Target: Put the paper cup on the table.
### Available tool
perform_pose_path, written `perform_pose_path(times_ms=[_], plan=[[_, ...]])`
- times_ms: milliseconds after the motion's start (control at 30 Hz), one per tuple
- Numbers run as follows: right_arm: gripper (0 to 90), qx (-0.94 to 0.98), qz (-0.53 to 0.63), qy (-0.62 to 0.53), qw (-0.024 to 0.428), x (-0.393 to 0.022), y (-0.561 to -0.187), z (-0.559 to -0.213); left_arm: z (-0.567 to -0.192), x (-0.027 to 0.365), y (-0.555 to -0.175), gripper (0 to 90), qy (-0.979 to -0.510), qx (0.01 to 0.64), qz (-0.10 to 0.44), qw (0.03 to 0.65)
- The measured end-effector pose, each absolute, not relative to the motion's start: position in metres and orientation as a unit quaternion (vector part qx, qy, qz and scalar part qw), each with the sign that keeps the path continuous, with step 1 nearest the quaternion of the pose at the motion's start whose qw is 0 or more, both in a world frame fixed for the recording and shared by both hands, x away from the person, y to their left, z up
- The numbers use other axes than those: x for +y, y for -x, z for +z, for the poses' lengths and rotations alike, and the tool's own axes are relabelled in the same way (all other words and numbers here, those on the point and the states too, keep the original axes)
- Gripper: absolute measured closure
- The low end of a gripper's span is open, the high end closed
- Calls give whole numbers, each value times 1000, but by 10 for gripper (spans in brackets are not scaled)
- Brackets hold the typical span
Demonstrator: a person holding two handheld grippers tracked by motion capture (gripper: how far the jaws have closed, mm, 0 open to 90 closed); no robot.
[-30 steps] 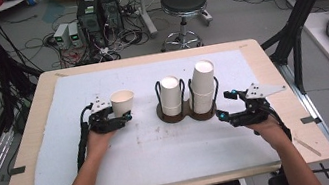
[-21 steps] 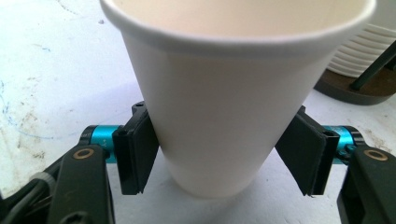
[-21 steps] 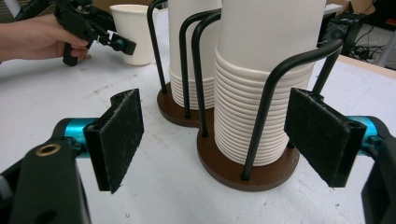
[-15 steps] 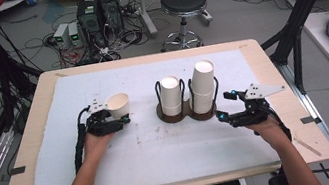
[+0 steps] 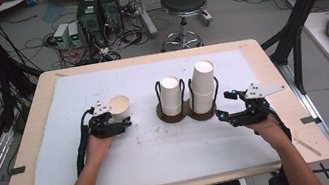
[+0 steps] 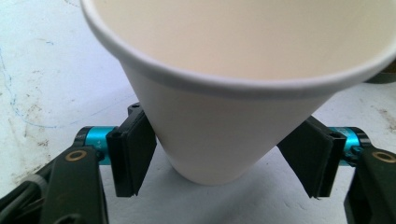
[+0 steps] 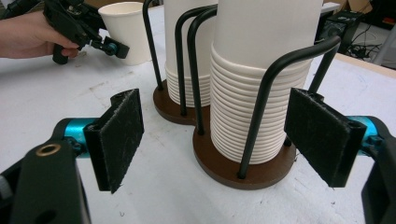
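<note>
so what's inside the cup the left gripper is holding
The paper cup between the left gripper fingers looks empty: bare white inner wall in that view and the high view. Its bottom is out of sight, so something small there can't be ruled out.

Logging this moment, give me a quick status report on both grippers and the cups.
Left gripper shut on the single paper cup, upright. Right gripper open, facing the taller cup stack in the holder. Nothing in the way.
</note>
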State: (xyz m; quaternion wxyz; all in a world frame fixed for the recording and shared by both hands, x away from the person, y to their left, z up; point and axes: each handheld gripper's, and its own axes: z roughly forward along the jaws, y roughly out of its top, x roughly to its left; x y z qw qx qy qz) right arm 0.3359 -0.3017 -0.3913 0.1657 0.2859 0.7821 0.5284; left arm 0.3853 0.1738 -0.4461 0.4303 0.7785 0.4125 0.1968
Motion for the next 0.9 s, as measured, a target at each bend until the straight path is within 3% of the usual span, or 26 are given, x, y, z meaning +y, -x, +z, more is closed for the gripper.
perform_pose_path(times_ms=[300,600,900], plan=[[201,782,529,-285,165,-302,-335,-391,-438,176,-378,230,-765,425,193,445],[201,778,531,-290,168,-303,-328,-391,-431,189,-363,230,-758,418,187,465],[201,775,503,-322,208,-309,-317,-394,-410,220,-329,230,-707,400,227,538]])
